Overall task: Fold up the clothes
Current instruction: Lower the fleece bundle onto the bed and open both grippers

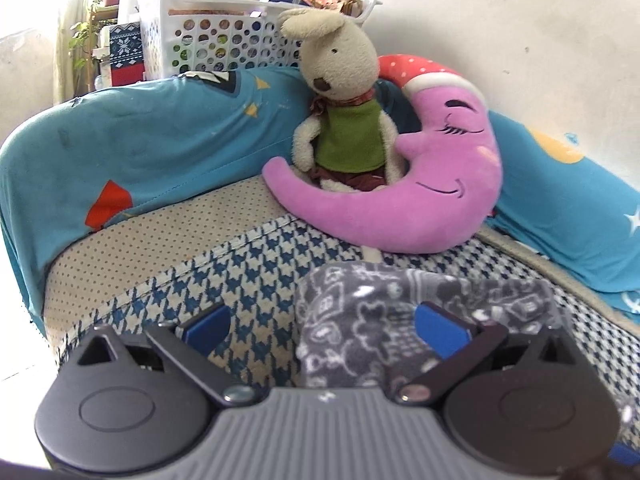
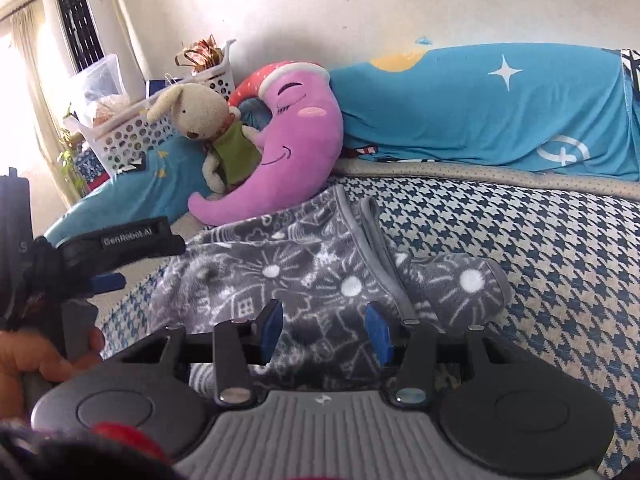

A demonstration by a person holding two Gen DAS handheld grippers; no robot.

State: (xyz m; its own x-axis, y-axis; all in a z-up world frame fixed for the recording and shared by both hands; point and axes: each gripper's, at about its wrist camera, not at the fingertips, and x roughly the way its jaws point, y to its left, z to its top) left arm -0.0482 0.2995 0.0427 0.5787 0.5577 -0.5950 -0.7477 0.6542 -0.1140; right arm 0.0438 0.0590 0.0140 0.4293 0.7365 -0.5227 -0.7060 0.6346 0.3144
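1. Jaws first: the right gripper stands partly open low in its own view, fleece bunched between the blue pads; whether they pinch it I cannot tell.
2. Left gripper gapes wide and holds nothing, with the garment's edge under its right pad.
3. Grey garment lies on the bed, long axis running from lower left to the sleeve at right.
4. It looks soft, white-printed and rumpled.
5. Beyond sits the moon pillow.
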